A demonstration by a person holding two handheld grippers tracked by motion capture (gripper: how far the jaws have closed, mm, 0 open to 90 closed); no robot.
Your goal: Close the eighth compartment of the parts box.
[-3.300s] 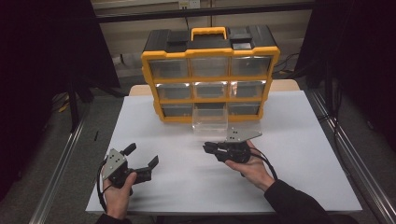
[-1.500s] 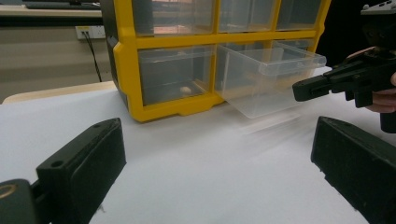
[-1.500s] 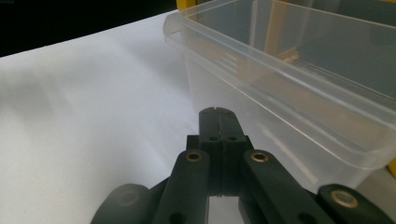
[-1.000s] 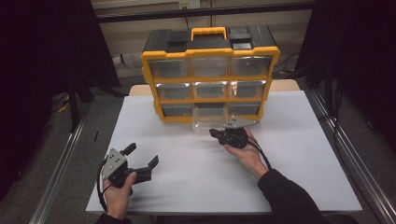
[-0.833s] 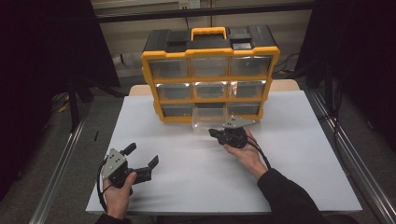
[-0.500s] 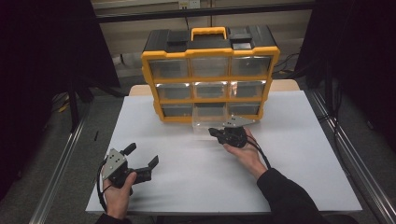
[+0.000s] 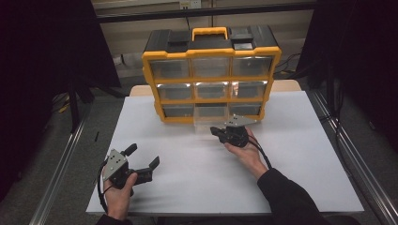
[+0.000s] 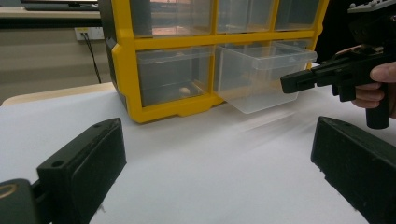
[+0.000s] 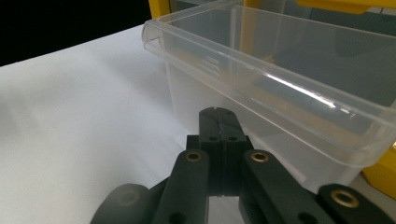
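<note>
R gripper (image 7: 217, 131) moved fwd to the pulled-out clear drawer (image 7: 210, 114), jaws closed.

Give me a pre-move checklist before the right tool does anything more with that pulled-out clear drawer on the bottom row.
1. Bottom middle clear drawer is pulled partway out of the yellow organizer: ok.
2. Right tool sits at the drawer's front, below its rim: ok.
3. Right tool's jaws are closed together with nothing between them: ok for pushing, not ok for gripping.
4. Contact between right tool and drawer front: cannot tell.
5. Left tool is open, resting on the white table well away from the drawer: ok.
6. Drawer contents: appears empty, cannot tell fully.
</note>
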